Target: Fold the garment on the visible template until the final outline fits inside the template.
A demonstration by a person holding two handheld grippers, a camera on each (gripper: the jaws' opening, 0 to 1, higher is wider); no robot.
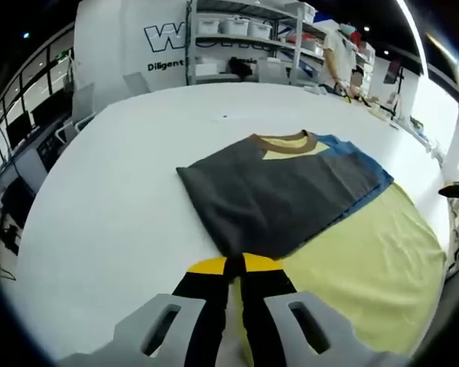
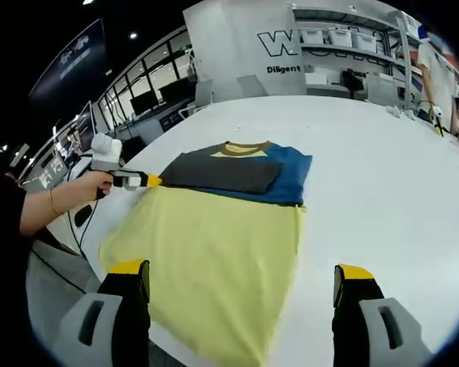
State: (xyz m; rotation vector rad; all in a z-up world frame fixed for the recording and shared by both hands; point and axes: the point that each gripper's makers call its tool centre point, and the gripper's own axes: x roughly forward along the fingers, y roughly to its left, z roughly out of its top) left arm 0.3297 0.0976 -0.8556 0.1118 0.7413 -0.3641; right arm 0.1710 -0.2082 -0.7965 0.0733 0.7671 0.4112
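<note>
The white table [image 2: 382,191] carries the garment [image 2: 214,245], yellow, blue and grey, partly folded. The left hand-held gripper [image 1: 235,269] is clenched on the grey fold's edge [image 1: 237,248]. The right hand-held gripper [image 2: 241,281] hangs released, jaws wide apart above the yellow part.

- White table [image 2: 367,160] lay bare on the garment's right and far side, free to pass.
- Garment [image 2: 214,237] lay flat, low, no barrier.
- Left gripper [image 2: 149,181], held by a hand [image 2: 88,187], blocked the garment's left edge.
- Shelving [image 1: 245,38] and a person [image 1: 340,53] stood beyond the far edge, well apart.
</note>
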